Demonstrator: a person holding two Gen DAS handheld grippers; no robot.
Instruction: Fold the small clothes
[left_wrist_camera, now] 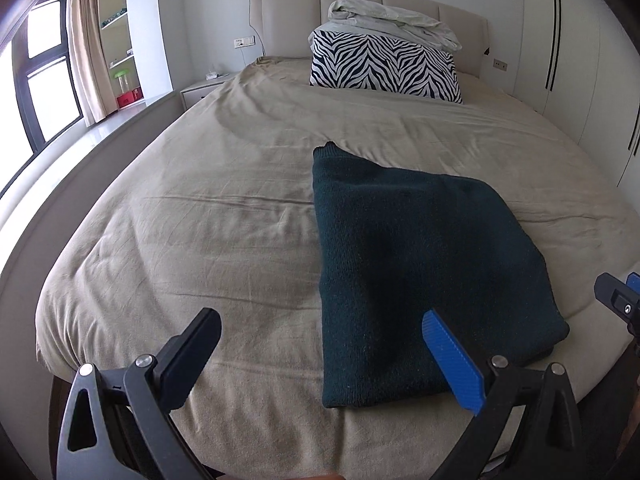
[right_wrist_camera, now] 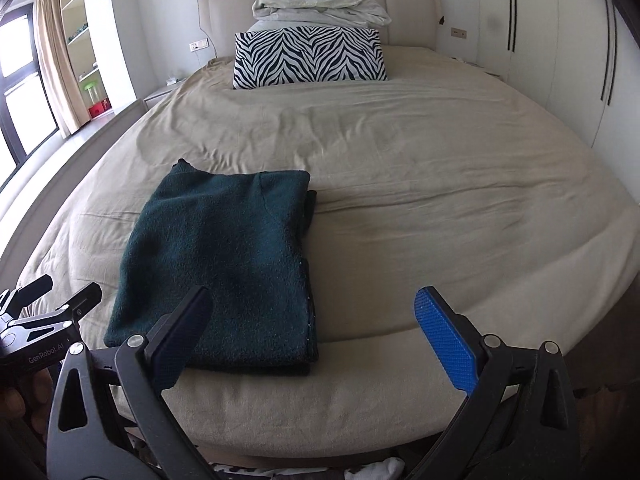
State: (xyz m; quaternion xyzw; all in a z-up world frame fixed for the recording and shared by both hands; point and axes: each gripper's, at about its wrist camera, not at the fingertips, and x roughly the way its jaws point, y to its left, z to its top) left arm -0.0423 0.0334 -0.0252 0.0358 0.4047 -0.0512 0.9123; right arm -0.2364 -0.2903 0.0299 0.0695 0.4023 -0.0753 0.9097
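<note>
Lying folded near the foot edge of the bed, the dark green sweater leaves wide bare sheet on either side. Both the left gripper and right gripper hover above that edge, fingers spread apart, holding nothing. "GenRobot.AI" reads on the left gripper's body.

Left gripper is hovering, jaws spread wide, gripping nothing. Right gripper is hovering just beside it, jaws likewise gaping, empty.
</note>
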